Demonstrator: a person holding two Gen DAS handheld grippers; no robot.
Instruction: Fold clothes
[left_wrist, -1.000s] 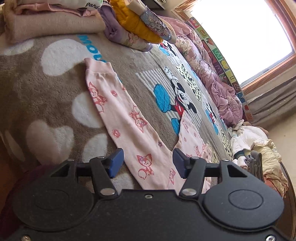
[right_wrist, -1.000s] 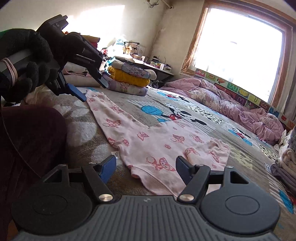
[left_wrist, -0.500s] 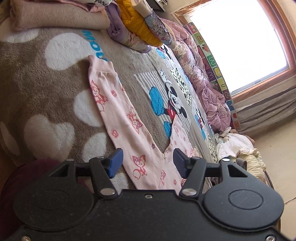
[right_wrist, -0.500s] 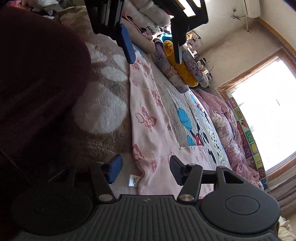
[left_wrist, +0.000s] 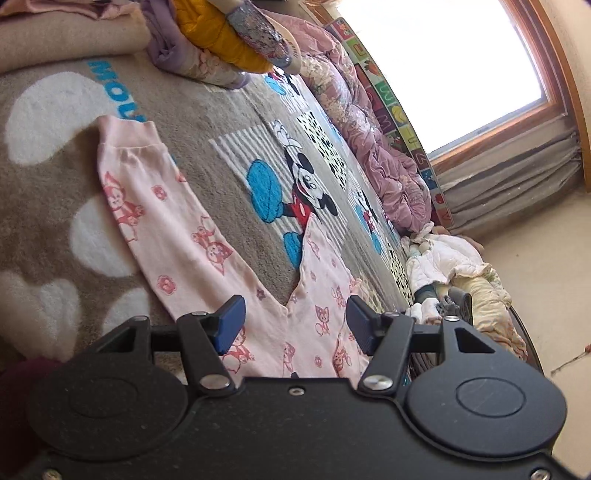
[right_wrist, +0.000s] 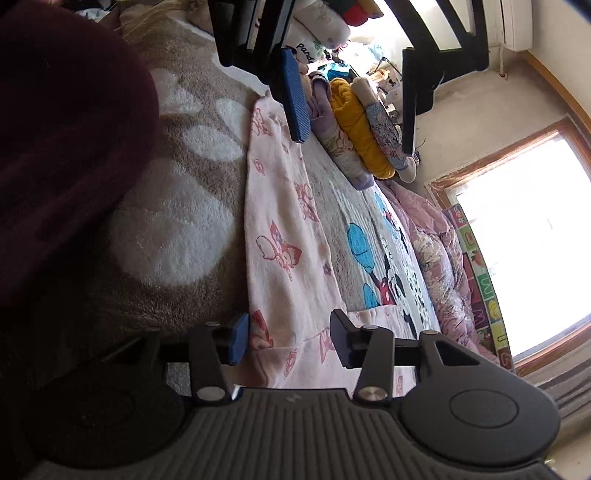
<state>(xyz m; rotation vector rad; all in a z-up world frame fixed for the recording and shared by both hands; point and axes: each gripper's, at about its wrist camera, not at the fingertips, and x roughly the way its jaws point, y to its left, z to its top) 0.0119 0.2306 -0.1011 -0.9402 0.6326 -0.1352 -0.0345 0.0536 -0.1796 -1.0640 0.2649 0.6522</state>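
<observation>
Pink pajama pants (left_wrist: 173, 229) lie flat on the heart-and-mouse blanket (left_wrist: 44, 206), one leg running long toward the folded stack (left_wrist: 221, 40) at the far edge, cuff away, waist at the near edge. The right gripper (right_wrist: 288, 341) has just been closing, cloth between its jaws but not visibly pinched. The left gripper (left_wrist: 293, 319) hovers apart over the crotch; a shallow bite could slip and skew the fold.

I see a bed covered with a taupe fleece blanket (left_wrist: 44, 206) printed with white hearts and a cartoon mouse. Spread flat on it lie pale pink printed pyjama trousers (left_wrist: 173, 229). At its far end rests a stack of folded clothes (left_wrist: 218, 40), and along the window side a crumpled mauve quilt (left_wrist: 384, 162).
</observation>
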